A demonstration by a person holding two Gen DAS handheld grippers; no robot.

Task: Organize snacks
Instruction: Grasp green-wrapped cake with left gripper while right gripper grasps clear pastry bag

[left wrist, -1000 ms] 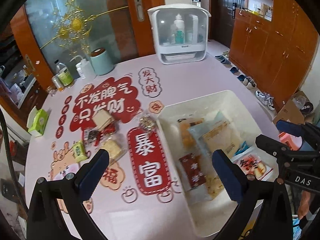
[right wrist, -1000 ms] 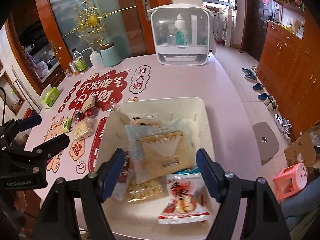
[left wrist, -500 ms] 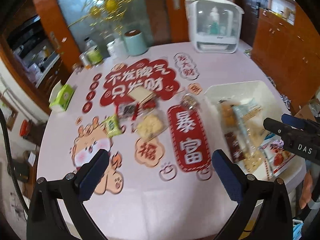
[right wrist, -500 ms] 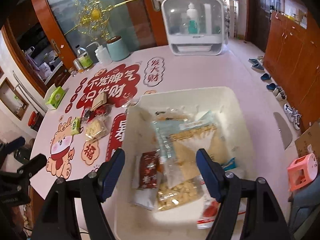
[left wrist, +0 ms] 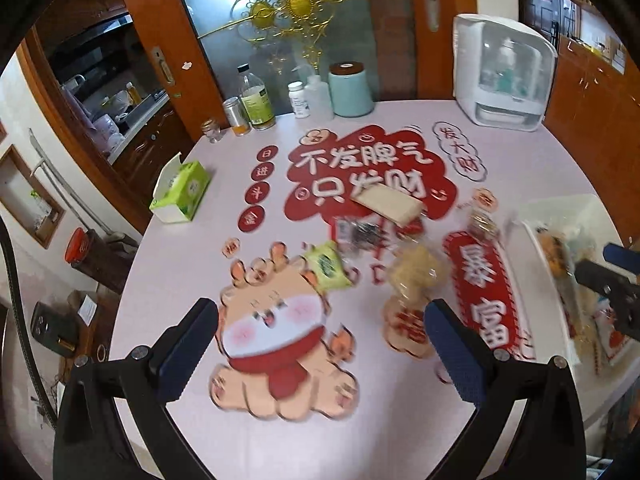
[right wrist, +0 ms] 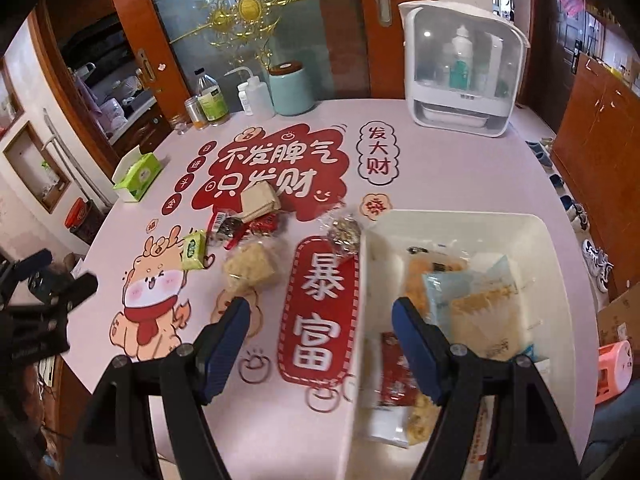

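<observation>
While both grippers' fingers (right wrist: 416,344) gape wide and empty, crinkly snack packets (right wrist: 250,266) lie scattered beside the white bin (right wrist: 460,222).

Soft, even daylight fills both views, brightest through the frosted glass door (left wrist: 256,36) behind the surface's far edge, where the panel washes out near white. The pink surface (right wrist: 440,168) carries a mild sheen and only faint shadows. In the left wrist view the loose snack packets (left wrist: 384,240) near the surface's middle are smeared by motion blur (the printed lettering there doubles slightly); the right wrist view is sharper, though the white bin (right wrist: 472,228) blurs at its near edge. Fisheye bending curves the doors, and black vignetting fills every corner.
</observation>
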